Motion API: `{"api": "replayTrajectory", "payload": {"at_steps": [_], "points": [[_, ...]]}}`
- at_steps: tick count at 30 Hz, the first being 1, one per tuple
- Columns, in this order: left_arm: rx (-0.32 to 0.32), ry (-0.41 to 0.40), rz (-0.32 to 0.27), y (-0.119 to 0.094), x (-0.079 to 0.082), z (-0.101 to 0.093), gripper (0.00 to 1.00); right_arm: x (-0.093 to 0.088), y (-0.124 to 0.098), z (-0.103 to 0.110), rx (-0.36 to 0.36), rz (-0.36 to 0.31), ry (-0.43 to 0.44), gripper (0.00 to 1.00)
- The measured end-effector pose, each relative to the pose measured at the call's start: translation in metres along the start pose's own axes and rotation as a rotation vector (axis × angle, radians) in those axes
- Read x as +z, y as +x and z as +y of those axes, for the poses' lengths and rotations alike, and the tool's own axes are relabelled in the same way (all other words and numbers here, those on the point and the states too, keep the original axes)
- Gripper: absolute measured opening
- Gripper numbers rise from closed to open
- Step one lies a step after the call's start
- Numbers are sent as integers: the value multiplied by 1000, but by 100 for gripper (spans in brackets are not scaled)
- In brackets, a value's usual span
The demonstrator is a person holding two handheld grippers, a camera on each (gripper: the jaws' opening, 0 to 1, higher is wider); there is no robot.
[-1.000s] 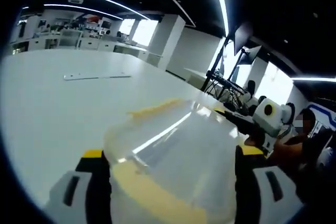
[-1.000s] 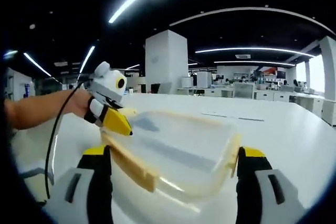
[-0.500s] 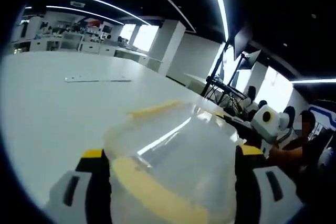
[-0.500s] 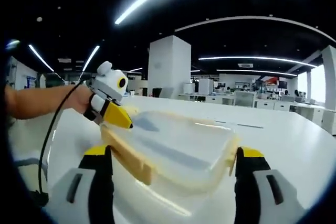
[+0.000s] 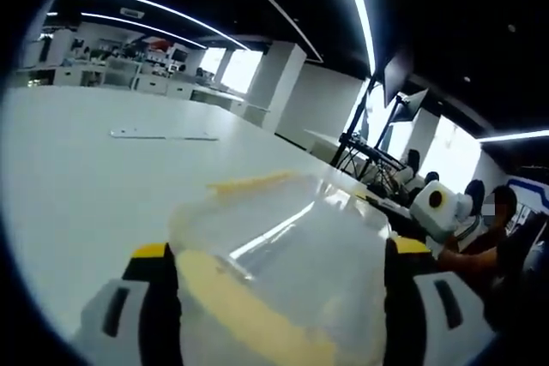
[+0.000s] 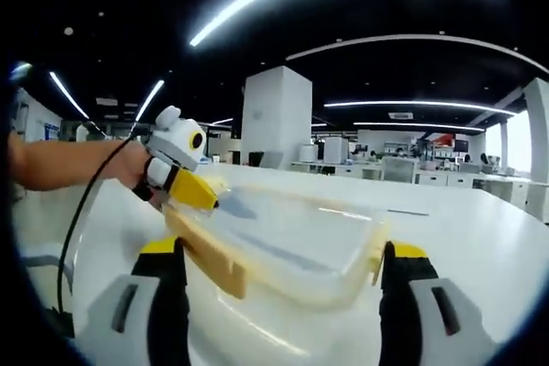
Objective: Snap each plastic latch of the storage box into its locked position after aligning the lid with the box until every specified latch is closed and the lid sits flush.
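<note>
- The storage box (image 6: 283, 242) sits on the white table (image 6: 480, 237), right between the two grippers, its clear lid (image 5: 292, 246) on top and catching the ceiling lights.
- In the right gripper view, the right gripper (image 6: 279, 297) has its jaws spread wide on either side of the near end of the box; nothing is pinched, they bracket it.
- Same story in the left gripper view: the left gripper (image 5: 279, 297) stands wide open, jaws flanking the opposite end.
- From the right gripper view, the left gripper's yellow tip rests at the far corner of the lid.
- Pale yellow latches: one long one (image 6: 206, 255) along the near-left side, another (image 6: 377, 255) at the right end.
- Through the clear walls I can see nothing inside; it looks empty.
- Handling, as I judge it: thin, light plastic, smooth and prone to skating on this slick table. Best brace one end and press on the stiff latch flaps, not the flexing lid centre.
</note>
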State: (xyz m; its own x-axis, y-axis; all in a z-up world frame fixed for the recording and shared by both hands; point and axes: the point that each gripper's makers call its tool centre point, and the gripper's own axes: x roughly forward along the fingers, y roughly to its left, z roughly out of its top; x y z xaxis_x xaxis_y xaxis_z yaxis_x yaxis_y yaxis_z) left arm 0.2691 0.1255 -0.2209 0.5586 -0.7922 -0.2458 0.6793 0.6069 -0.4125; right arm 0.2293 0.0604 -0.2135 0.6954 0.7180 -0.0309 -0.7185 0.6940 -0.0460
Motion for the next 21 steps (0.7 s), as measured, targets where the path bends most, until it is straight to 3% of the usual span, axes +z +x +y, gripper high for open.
{"api": "replayTrajectory", "payload": {"at_steps": [21], "points": [[7,-10,-47,-5,-6,-12,100,4,1,-2,-12,-17,-14,88]]}}
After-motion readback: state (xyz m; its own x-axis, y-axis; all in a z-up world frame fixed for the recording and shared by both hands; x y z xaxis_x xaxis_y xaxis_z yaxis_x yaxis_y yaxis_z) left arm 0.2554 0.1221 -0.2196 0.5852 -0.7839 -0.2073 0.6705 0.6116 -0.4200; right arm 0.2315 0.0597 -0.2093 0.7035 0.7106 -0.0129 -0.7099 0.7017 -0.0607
